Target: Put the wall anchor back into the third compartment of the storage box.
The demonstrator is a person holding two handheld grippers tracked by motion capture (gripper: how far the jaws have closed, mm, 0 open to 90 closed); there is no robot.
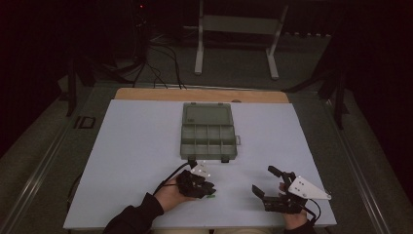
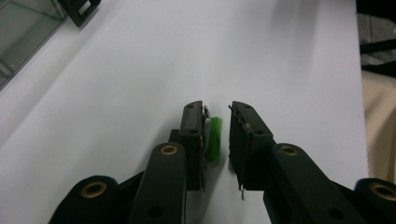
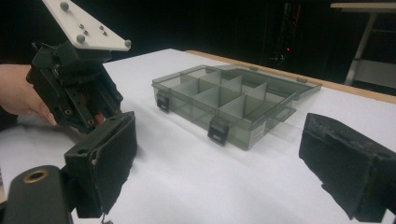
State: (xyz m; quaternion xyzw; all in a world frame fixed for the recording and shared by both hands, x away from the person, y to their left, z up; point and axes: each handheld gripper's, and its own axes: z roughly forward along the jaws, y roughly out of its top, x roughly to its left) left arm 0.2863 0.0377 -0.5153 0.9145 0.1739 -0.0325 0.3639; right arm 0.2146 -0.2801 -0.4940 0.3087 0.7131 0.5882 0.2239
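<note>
A small green ribbed piece (image 2: 214,137) lies on the white table sheet between the jaws of my left gripper (image 2: 217,112). It rests against the left pad, and a thin gap still shows at the right pad. In the high view that gripper (image 1: 207,190) points down at the sheet near the front edge, with a speck of the green piece (image 1: 210,196) beside its tip. My right gripper (image 1: 264,179) stands wide open to its right, nothing between its jaws. In the right gripper view its jaws (image 3: 219,126) frame the open box, and the left gripper (image 3: 77,93) is on the left.
A clear grey compartment box (image 1: 207,129) sits mid-table, lid folded back flat; its cells (image 3: 224,100) look empty. The white sheet (image 1: 136,156) covers a wooden tabletop. A metal stand (image 1: 236,34) and cables are on the floor beyond the table.
</note>
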